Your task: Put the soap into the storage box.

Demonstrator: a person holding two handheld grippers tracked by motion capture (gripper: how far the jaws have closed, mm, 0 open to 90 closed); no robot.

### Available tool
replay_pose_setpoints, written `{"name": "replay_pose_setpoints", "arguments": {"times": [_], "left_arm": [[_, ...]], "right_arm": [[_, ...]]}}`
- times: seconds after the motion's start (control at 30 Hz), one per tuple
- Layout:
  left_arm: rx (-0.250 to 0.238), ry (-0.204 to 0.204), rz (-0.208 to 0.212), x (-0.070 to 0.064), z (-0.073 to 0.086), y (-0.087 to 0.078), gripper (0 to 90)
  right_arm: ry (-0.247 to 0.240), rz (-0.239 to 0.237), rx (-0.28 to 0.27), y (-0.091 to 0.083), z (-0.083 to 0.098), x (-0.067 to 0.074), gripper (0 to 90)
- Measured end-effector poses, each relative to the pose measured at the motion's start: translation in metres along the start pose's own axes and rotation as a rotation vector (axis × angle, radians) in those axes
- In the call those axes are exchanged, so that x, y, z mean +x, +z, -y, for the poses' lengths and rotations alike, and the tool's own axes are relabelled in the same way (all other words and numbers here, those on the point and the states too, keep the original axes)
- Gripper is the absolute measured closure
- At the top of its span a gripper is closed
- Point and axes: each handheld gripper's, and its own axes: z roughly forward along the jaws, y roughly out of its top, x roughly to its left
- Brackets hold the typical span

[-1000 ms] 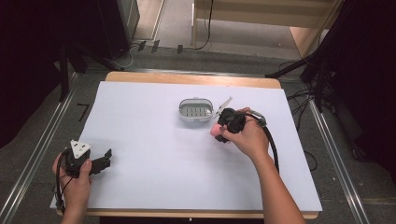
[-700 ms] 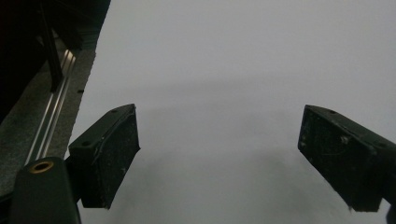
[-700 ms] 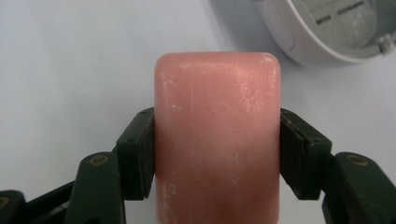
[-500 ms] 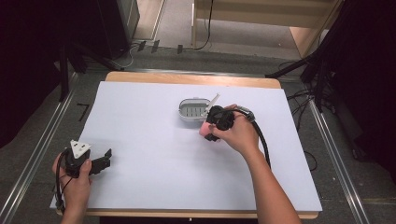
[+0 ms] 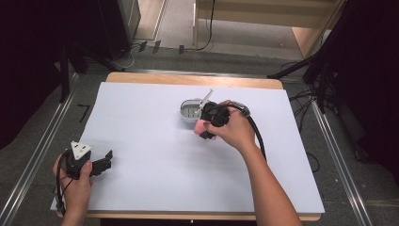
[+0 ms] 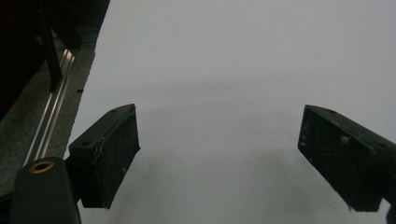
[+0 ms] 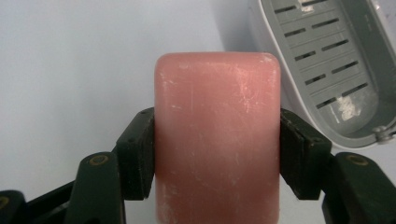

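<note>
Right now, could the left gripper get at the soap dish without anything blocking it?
Probably yes. The left gripper sits open near the table's front left corner, and bare white table lies between it and the soap dish. The right gripper, holding pink soap, crowds the dish's near side.

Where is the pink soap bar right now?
The pink soap bar sits clamped between the right tongs, right of the table's middle in the high view, just beside the open grey soap dish and not yet in it.
</note>
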Motion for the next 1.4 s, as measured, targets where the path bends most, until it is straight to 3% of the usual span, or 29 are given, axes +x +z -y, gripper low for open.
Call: {"name": "replay_pose_setpoints", "arguments": {"times": [0.3, 0.8, 1.17, 1.4], "left_arm": [[0.002, 0.001, 0.001, 0.0, 0.0, 0.0, 13.2], [0.001, -0.002, 0.003, 0.0, 0.0, 0.0, 13.2], [0.001, -0.002, 0.005, 0.0, 0.0, 0.0, 13.2], [0.001, -0.004, 0.004, 0.0, 0.0, 0.0, 13.2]], "right_arm": [[-0.027, 0.006, -0.016, -0.01, -0.016, -0.007, 38.6], [-0.084, 0.017, 0.017, -0.014, -0.041, -0.028, 38.5], [-0.111, 0.033, 0.019, -0.005, -0.05, -0.048, 38.5], [-0.1, 0.035, 0.026, 0.001, -0.051, -0.057, 38.5]]}}
